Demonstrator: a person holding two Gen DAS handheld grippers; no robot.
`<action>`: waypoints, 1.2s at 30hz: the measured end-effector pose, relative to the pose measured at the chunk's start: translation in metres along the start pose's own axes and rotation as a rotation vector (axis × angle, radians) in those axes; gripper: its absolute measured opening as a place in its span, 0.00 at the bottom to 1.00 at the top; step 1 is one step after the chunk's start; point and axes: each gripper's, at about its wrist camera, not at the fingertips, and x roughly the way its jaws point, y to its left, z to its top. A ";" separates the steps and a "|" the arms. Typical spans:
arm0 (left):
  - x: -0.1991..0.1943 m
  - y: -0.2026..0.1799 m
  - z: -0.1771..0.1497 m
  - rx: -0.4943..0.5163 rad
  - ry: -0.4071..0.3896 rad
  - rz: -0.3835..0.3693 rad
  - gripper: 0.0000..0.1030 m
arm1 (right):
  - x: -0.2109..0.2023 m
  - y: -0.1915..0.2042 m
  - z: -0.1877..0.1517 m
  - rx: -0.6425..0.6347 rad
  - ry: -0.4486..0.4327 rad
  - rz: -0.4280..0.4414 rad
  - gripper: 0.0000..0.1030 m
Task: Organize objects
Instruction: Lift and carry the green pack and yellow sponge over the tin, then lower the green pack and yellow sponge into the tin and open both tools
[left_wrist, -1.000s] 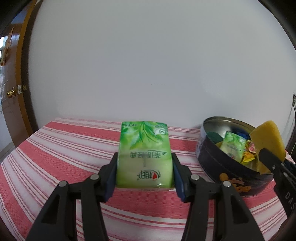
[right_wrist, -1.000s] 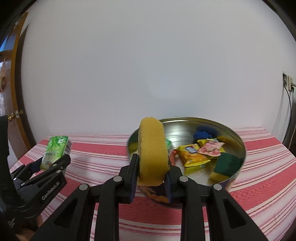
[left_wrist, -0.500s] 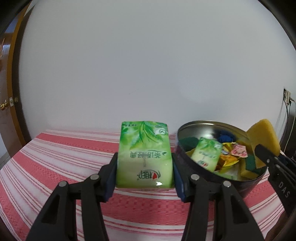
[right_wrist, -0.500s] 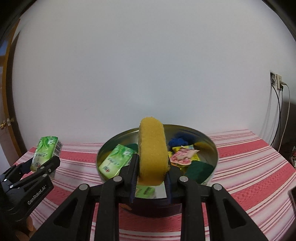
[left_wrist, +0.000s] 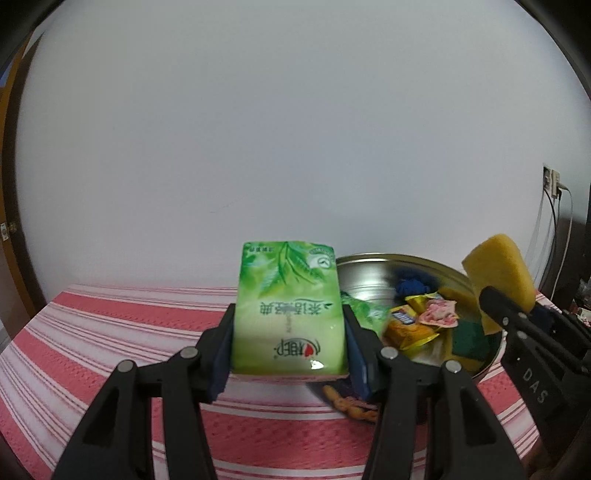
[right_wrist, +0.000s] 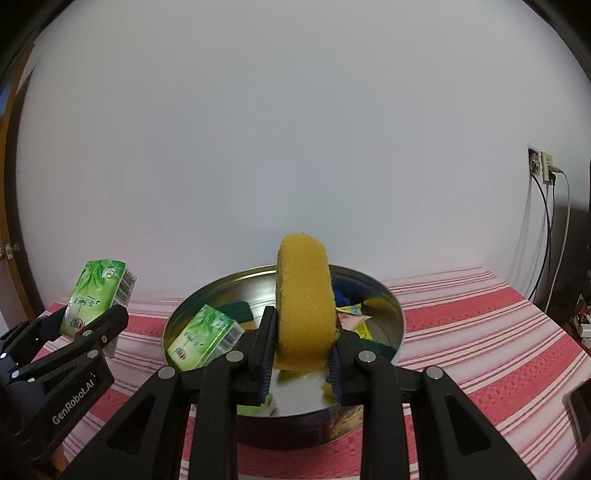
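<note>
The left gripper (left_wrist: 289, 349) clamps a green leaf-printed tissue pack (left_wrist: 289, 308) beside the round tin (right_wrist: 391, 306); the right gripper (right_wrist: 301, 360) squeezes a yellow sponge (right_wrist: 303, 301) above it, hiding some contents.

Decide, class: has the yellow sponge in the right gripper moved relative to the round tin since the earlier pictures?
Yes. The yellow sponge, clamped in the right gripper, has travelled rightward, from the round tin's left rim to above its middle.

Left tongs (left_wrist: 289, 339) clamped; right tongs (right_wrist: 302, 352) too (level-ish).
</note>
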 end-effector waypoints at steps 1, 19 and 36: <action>0.001 -0.003 0.001 0.002 0.001 -0.006 0.50 | 0.000 -0.001 0.001 0.001 -0.001 -0.002 0.27; 0.020 -0.039 0.010 0.013 0.024 -0.064 0.51 | 0.031 -0.033 0.010 -0.017 0.004 -0.078 0.27; 0.042 -0.054 0.015 0.017 0.058 -0.087 0.51 | 0.068 -0.040 0.014 -0.075 0.035 -0.131 0.27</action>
